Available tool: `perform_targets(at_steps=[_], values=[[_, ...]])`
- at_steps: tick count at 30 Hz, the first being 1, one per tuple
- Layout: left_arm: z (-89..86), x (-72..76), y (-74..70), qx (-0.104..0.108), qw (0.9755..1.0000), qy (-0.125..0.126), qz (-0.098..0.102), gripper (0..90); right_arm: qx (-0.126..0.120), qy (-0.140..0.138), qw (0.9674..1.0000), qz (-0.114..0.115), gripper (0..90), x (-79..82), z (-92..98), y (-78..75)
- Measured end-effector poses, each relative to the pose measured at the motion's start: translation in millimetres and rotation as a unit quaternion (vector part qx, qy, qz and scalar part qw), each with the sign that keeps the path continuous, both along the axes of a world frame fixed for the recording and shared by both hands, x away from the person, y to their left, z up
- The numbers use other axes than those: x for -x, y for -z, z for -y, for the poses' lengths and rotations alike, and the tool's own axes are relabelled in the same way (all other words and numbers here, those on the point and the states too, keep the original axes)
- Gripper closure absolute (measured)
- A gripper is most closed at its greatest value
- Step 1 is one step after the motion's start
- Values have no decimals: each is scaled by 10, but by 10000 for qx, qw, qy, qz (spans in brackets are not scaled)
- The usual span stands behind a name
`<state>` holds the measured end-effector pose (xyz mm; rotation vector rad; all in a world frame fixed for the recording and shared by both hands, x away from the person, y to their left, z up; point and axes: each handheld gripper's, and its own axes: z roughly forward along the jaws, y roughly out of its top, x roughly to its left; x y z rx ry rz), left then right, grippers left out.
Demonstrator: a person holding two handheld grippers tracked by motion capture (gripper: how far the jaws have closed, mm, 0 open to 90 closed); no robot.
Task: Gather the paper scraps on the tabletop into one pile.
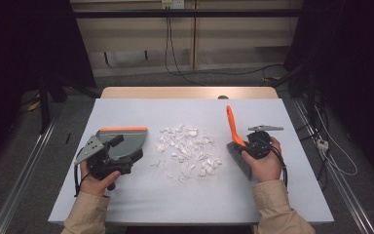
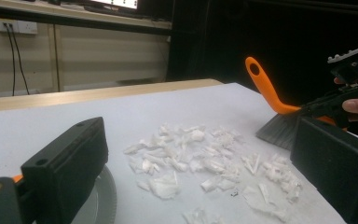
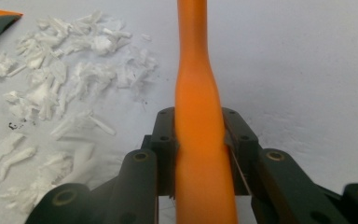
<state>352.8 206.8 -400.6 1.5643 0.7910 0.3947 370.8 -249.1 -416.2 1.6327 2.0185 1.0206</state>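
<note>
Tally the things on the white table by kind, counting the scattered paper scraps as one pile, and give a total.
Dustpan: 1
Brush: 1
Pile of white paper scraps: 1
Handheld grippers, left gripper and right gripper: 2
Total: 5

the brush [image 1: 234,139] has a smooth, slightly glossy orange plastic handle and dark bristles. the dustpan [image 1: 124,140] looks like matt grey plastic with an orange edge. the scraps [image 1: 187,151] are white, crumpled, paper-like. the tabletop [image 1: 190,195] is matt pale grey with a wood-look far edge. each gripper's jaws are matt black plastic.
</note>
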Motion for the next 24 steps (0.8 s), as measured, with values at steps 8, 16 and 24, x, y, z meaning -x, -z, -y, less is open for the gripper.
perform_targets(at_steps=[8, 16, 24], values=[[20, 1, 7, -27, 10000, 25, -6, 38, 233, -247, 9994, 55, 631, 51, -37, -65], [25, 9, 2, -53, 10000, 45, 4, 39, 690, -465, 9962, -247, 605, 140, -46, -161], [8, 25, 10, -70, 10000, 45, 3, 40, 526, -74, 9985, -121, 715, 148, -17, -40]])
